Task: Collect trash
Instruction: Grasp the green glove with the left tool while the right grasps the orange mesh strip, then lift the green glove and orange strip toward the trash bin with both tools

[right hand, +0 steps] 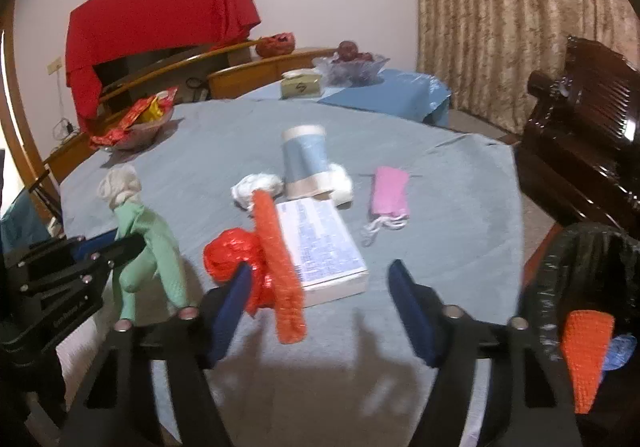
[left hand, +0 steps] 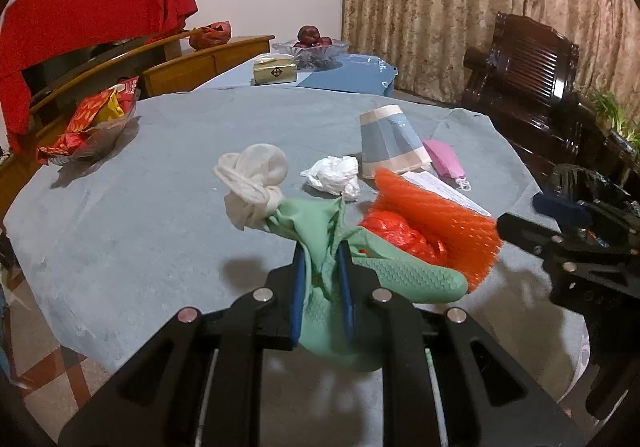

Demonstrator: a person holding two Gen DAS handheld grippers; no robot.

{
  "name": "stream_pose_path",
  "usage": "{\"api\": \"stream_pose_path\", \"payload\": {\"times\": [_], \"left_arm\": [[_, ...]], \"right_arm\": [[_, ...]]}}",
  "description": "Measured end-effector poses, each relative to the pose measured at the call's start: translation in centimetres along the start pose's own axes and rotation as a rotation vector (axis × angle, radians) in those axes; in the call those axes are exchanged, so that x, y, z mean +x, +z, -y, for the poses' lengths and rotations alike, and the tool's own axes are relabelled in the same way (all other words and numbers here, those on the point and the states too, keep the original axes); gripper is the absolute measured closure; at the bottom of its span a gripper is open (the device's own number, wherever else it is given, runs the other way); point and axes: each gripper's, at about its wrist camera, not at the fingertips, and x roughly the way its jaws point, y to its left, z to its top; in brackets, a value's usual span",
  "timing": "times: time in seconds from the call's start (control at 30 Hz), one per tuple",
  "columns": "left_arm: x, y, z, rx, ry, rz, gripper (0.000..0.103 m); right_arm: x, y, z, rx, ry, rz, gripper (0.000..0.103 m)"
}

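Roughly counted on the grey-clothed table point(right hand: 440, 183): one green rubber glove point(left hand: 384, 271), one knotted white cloth point(left hand: 252, 183), one crumpled white tissue point(left hand: 334, 177), one paper cup point(right hand: 306, 163) on its side, one pink mask point(right hand: 390, 193), one flat white box point(right hand: 320, 247), one red plastic bag point(right hand: 232, 257), one orange foam net point(right hand: 280, 267). Left gripper point(left hand: 323, 259): clamped on the glove, lifted clear of the table. Right gripper point(right hand: 320, 279): jaws apart, nothing held, near the bag and net. Black-lined bin point(right hand: 580, 267) beside the table.
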Motion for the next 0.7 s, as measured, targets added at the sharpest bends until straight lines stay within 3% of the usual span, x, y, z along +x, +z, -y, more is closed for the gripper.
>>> {"api": "stream_pose_path", "payload": {"times": [0.17, 0.27, 0.37, 0.7], "left_arm": [[0.4, 0.3, -0.4, 0.006, 0.004, 0.008, 0.089], [0.6, 0.5, -0.4, 0.005, 0.002, 0.010, 0.089], [0.7, 0.6, -0.4, 0.003, 0.000, 0.011, 0.089], [-0.5, 1.3, 0.1, 0.006, -0.011, 0.040, 0.089]], "right_arm": [[1.5, -0.2, -0.6, -0.010, 0.023, -0.035, 0.062], [2.2, -0.4, -0.7, -0.015, 0.036, -0.058, 0.079], [2.6, -0.5, -0.7, -0.018, 0.059, -0.078, 0.090], [-1.3, 1.1, -0.8, -0.022, 0.093, 0.001, 0.092]]}}
